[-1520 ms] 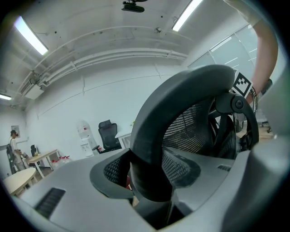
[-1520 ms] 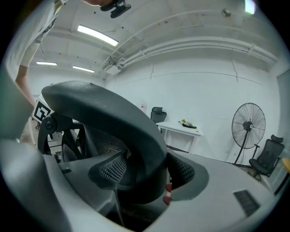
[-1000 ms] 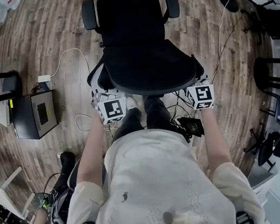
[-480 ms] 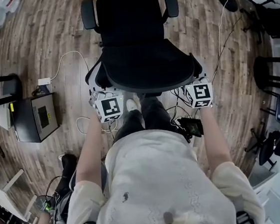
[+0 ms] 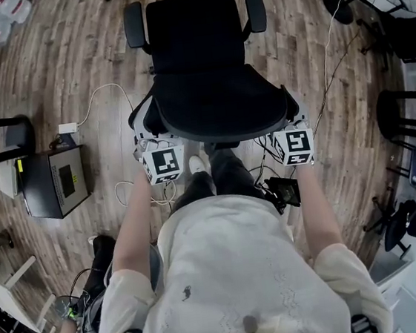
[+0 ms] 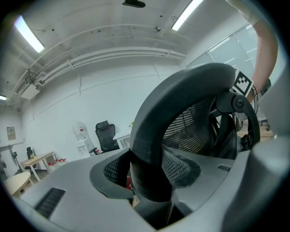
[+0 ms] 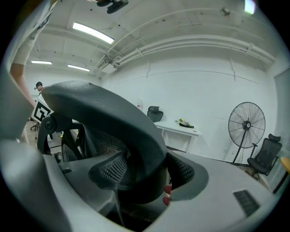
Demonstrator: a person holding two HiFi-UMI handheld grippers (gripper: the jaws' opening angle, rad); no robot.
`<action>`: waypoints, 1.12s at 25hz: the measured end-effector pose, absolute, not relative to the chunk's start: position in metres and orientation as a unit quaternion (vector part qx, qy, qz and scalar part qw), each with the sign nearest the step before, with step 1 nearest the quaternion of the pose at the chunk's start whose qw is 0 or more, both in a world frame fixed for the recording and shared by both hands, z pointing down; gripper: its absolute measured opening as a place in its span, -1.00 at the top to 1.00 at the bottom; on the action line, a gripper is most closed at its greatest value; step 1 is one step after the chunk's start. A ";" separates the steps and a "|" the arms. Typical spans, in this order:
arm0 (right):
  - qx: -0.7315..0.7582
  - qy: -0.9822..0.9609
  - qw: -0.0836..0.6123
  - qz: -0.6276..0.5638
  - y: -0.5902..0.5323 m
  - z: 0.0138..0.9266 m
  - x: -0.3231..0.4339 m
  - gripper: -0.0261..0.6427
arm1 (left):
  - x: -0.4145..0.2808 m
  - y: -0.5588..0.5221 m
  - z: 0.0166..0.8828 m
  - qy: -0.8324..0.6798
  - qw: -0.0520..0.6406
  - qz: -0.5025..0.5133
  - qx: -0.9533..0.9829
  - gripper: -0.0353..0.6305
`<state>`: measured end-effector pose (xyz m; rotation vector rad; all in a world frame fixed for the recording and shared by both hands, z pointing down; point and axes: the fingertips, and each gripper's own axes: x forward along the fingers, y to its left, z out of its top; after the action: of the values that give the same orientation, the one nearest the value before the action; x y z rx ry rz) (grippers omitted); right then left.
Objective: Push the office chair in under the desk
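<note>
Chair held by its backrest, straight ahead of both tongs

The chair [image 5: 194, 33] lies directly beyond the tongs, its seat pointing away. The backrest [image 5: 220, 105] runs crosswise, its rim clamped at one end by the left tongs [image 6: 149, 181] and at the other by the right tongs [image 7: 140, 181], both equally near. A level, even push forward is judged needed.

office chair [image 5: 212, 105]: matt blk plastic frame, blk mesh back, wood-plank floor [image 5: 69, 58], low sheen
</note>
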<state>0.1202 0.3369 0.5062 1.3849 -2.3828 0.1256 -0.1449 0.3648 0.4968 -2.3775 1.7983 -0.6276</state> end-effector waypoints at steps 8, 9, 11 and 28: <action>0.494 -0.847 0.190 0.044 0.310 0.506 0.116 0.06 | -0.150 0.337 0.497 0.589 0.050 -0.204 -0.780 0.19; 0.495 -0.847 0.190 0.044 0.306 0.506 0.117 0.06 | -0.148 0.333 0.498 0.589 0.051 -0.204 -0.780 0.19; 0.496 -0.846 0.190 0.044 0.302 0.507 0.117 0.06 | -0.148 0.328 0.498 0.588 0.052 -0.204 -0.781 0.19; 0.501 -0.843 0.191 0.045 0.260 0.509 0.112 0.06 | -0.153 0.284 0.501 0.584 0.052 -0.206 -0.783 0.19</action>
<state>0.1123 0.2604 0.5094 1.4064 -2.3678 0.1255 -0.1533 0.2836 0.5009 -2.3821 1.7779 -0.6262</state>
